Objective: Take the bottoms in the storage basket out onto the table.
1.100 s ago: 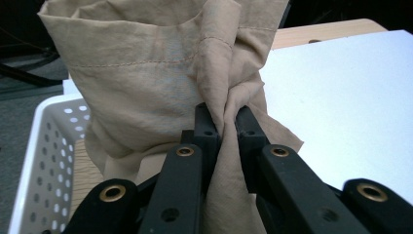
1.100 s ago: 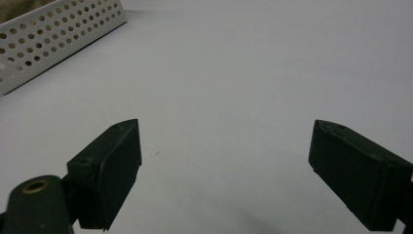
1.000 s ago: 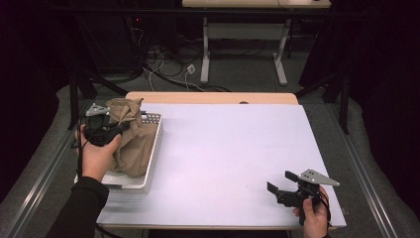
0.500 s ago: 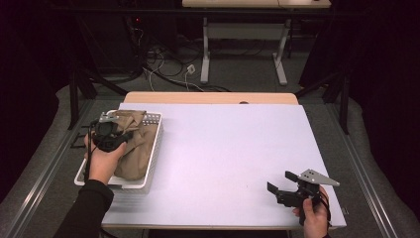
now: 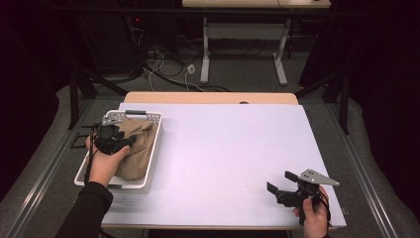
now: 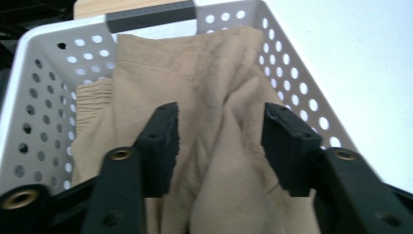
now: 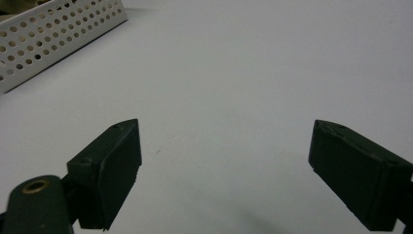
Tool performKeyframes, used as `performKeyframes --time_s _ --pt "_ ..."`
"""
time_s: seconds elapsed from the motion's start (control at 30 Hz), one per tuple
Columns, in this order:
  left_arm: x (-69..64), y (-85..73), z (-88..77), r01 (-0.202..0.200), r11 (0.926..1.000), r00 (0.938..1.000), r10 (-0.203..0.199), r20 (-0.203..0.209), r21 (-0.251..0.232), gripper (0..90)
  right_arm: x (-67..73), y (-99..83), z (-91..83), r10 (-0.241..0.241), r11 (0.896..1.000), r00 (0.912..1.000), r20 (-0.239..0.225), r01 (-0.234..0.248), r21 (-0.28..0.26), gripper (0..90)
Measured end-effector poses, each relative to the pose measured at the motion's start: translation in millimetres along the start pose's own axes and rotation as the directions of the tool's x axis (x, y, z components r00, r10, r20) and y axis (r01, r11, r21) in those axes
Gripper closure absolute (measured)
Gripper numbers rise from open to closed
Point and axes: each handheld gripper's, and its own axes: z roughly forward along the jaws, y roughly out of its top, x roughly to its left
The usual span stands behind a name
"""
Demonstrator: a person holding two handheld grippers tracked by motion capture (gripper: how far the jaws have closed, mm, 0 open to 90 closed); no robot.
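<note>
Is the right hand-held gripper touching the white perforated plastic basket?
Apart. The high view shows the right hand-held gripper across bare table from the basket.

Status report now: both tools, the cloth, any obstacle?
Left tool just opening, tan cloth loose between its jaws, lying in white basket. Right tool open, idle over bare table. No obstacle.

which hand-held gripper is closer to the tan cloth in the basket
Left. The left hand-held gripper sits right over the tan cloth in the white basket, jaws just opened. The right hand-held gripper rests far across the table.
</note>
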Motion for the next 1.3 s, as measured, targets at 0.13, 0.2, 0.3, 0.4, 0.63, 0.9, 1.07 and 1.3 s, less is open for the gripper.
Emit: performKeyframes --time_s 0.13,0.2,0.3,0.4,0.63,0.9,1.07,1.3 --pt "-0.8 -3.4 -2.8 -0.005 0.9999 1.0000 0.005 -0.006 -0.009 37.2 -0.1 -0.2 0.1 0.002 1.000 1.0000 -0.001 -0.002 -0.007 11.8" --pt "-0.3 -5.9 -3.9 0.011 0.9999 0.9999 -0.011 -0.010 -0.003 29.4 -0.3 -0.3 0.1 0.003 1.000 1.0000 0.001 -0.003 -0.005 11.8" --pt "1.2 -10.8 -6.5 0.037 0.9993 0.9992 -0.037 -0.011 0.006 17.5 -0.2 -0.2 0.2 0.003 1.000 1.0000 0.000 -0.003 -0.006 11.8" --pt "3.2 -16.6 -9.3 0.054 0.9985 0.9986 -0.054 -0.001 0.011 13.0 -0.2 -0.3 0.4 0.001 1.000 1.0000 0.000 -0.001 -0.004 11.8" --pt "0.7 -29.5 -13.3 0.034 0.9987 0.9980 -0.036 0.052 0.038 0.5 0.1 -0.7 1.2 0.005 1.000 1.0000 0.000 -0.005 0.000 11.8" --pt "1.8 -34.0 -7.6 0.003 0.9953 0.9989 -0.008 0.046 0.096 0.4 -0.1 -0.9 2.1 0.010 1.000 0.9999 -0.002 -0.010 0.006 11.8" --pt "-1.3 -27.7 -4.2 -0.013 0.9954 0.9993 0.009 0.037 0.095 0.4 -0.5 -1.0 2.7 0.010 1.000 0.9999 -0.001 -0.010 0.007 11.8" --pt "-9.8 -17.0 10.1 -0.036 0.9932 0.9986 0.031 0.043 0.111 0.4 -0.8 -1.3 3.3 0.015 1.000 0.9999 -0.002 -0.015 0.010 11.8"
